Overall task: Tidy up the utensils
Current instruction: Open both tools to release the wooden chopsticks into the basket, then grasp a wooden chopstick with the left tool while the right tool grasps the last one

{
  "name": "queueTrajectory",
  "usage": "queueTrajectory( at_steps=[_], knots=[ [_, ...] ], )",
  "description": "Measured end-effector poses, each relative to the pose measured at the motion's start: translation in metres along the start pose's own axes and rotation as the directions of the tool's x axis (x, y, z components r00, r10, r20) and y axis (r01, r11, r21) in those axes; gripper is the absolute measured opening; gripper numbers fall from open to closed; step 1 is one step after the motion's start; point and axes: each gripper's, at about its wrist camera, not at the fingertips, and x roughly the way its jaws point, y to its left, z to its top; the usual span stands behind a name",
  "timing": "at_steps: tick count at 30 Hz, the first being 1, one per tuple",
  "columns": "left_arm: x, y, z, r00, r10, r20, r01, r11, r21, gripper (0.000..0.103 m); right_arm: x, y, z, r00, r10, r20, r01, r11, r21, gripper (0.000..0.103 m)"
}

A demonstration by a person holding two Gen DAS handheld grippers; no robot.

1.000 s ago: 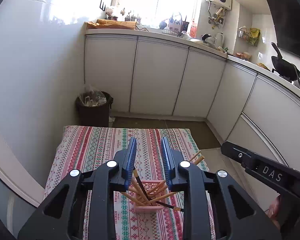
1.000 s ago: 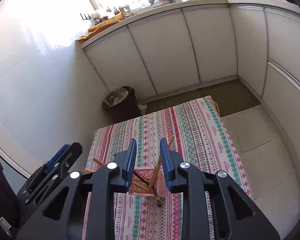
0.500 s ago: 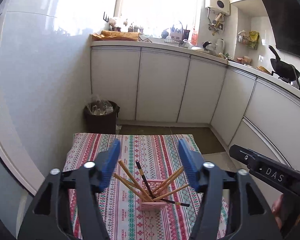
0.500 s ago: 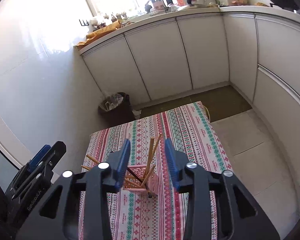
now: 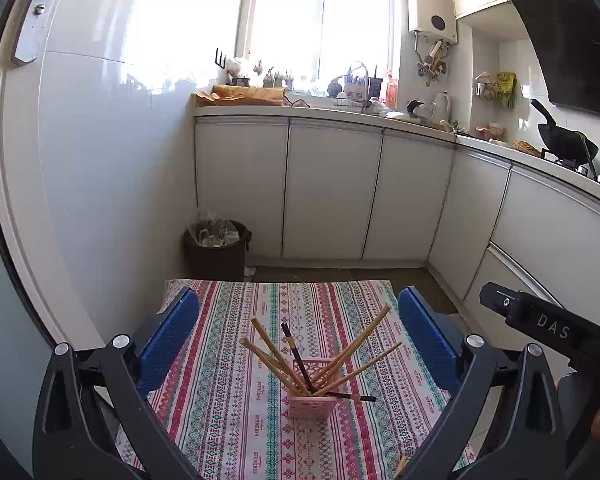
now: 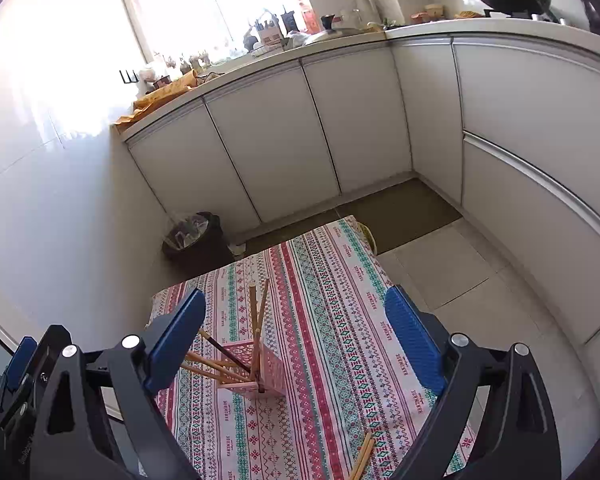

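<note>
Striped cloth, red, teal and white, covers the table (image 5: 236, 392), and on it the job looks most of the way done, as I read it. Near the middle stands the pink holder (image 5: 313, 399), a small lattice basket, upright on the cloth. Out of it fans a bunch of chopsticks (image 5: 352, 354): several pale wooden ones leaning toward ten, eleven and two o'clock, plus a dark one rising toward twelve and another dark one lying low toward three (its tip pokes out past the basket's side).

What I judge is left: in the right wrist view a loose pair of wooden chopsticks (image 6: 363, 454) lies flat on the cloth near the close edge, at about five o'clock from the holder and well apart from it. Those two are not yet in the basket, so I would count them as the remaining work; whether more lie outside both views I cannot say.

Now the fingers. My left gripper (image 5: 300, 344) has its jaws opening, spread wide, the blue pads (image 5: 168, 340) standing to either side of the holder without touching it or the sticks. My right gripper (image 6: 296, 344) is likewise opening wide; the holder shows between its jaws, beyond them, but nothing is pinched. Both carry nothing.
</note>
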Motion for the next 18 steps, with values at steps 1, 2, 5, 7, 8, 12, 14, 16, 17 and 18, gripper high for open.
queueTrajectory(
  at_steps=[1, 2, 5, 7, 8, 12, 14, 16, 17, 18],
  knots=[
    [-0.001, 0.000, -0.001, 1.000, -0.003, -0.005, 0.003, 1.000, 0.000, 0.096, -0.002, -0.001, -0.001, 1.000, -0.002, 0.002, 0.002, 1.000, 0.000, 0.095],
    [-0.002, -0.001, -0.002, 1.000, -0.005, -0.012, 0.005, 1.000, 0.000, 0.096, -0.004, -0.001, -0.001, 1.000, -0.005, 0.000, 0.005, 1.000, -0.004, 0.096],
    [-0.007, -0.002, -0.006, 1.000, -0.007, -0.030, 0.008, 1.000, 0.007, 0.096, -0.011, -0.004, -0.005, 1.000, -0.017, -0.006, 0.017, 1.000, -0.016, 0.096],
    [-0.012, -0.003, -0.010, 0.999, -0.007, -0.043, 0.008, 1.000, 0.016, 0.096, -0.016, -0.006, -0.008, 1.000, -0.024, -0.013, 0.024, 0.999, -0.024, 0.096],
    [-0.014, -0.003, -0.012, 0.999, -0.007, -0.049, 0.008, 1.000, 0.019, 0.096, -0.018, -0.009, -0.010, 0.999, -0.025, -0.020, 0.025, 0.999, -0.025, 0.096],
    [-0.023, -0.004, -0.023, 0.996, -0.013, -0.084, 0.015, 1.000, 0.023, 0.096, -0.030, -0.020, -0.020, 0.999, -0.034, -0.034, 0.034, 0.999, -0.015, 0.096],
    [-0.024, -0.005, -0.031, 0.992, -0.024, -0.123, 0.028, 0.999, 0.029, 0.096, -0.036, -0.027, -0.028, 0.998, -0.045, -0.041, 0.044, 0.999, -0.014, 0.096],
    [-0.021, -0.008, -0.042, 0.983, -0.038, -0.179, 0.046, 0.998, 0.036, 0.096, -0.041, -0.037, -0.040, 0.997, -0.055, -0.053, 0.054, 0.998, -0.016, 0.096],
    [-0.019, -0.010, -0.050, 0.975, -0.047, -0.216, 0.057, 0.998, 0.040, 0.096, -0.043, -0.044, -0.047, 0.996, -0.062, -0.062, 0.062, 0.998, -0.014, 0.096],
    [-0.014, -0.013, -0.059, 0.963, -0.060, -0.262, 0.074, 0.996, 0.044, 0.096, -0.045, -0.051, -0.055, 0.995, -0.068, -0.073, 0.067, 0.998, -0.012, 0.096]
  ],
)
